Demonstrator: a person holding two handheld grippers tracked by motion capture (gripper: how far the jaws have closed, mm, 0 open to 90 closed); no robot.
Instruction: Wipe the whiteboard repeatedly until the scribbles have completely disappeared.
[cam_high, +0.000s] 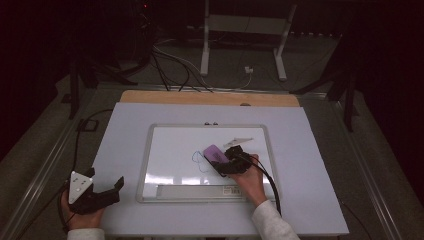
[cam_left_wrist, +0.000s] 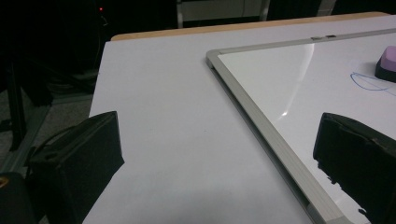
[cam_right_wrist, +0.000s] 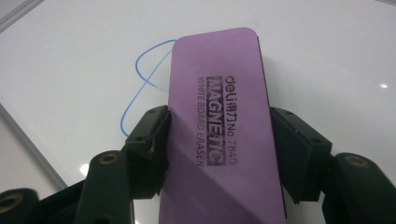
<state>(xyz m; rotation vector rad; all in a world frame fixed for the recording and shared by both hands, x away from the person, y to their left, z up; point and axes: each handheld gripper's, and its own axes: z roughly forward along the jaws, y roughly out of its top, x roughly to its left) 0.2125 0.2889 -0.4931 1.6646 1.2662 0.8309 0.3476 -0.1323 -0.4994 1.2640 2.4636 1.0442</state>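
Right tool (cam_right_wrist: 219, 154) clamps the purple whiteboard eraser (cam_right_wrist: 217, 135) squarely; keep it flat across the blue scribble (cam_right_wrist: 140, 88). Left tool (cam_high: 95, 192) rests released.

You see a glossy white rectangular whiteboard (cam_high: 180, 160) in a brushed metal frame, a matt purple foam-like eraser (cam_right_wrist: 219, 135), and a wooden table edge (cam_high: 150, 96) at twelve o'clock.

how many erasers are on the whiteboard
1. The purple eraser sits mid-board on the whiteboard, over the blue scribble, clamped by the right gripper. None seen elsewhere.
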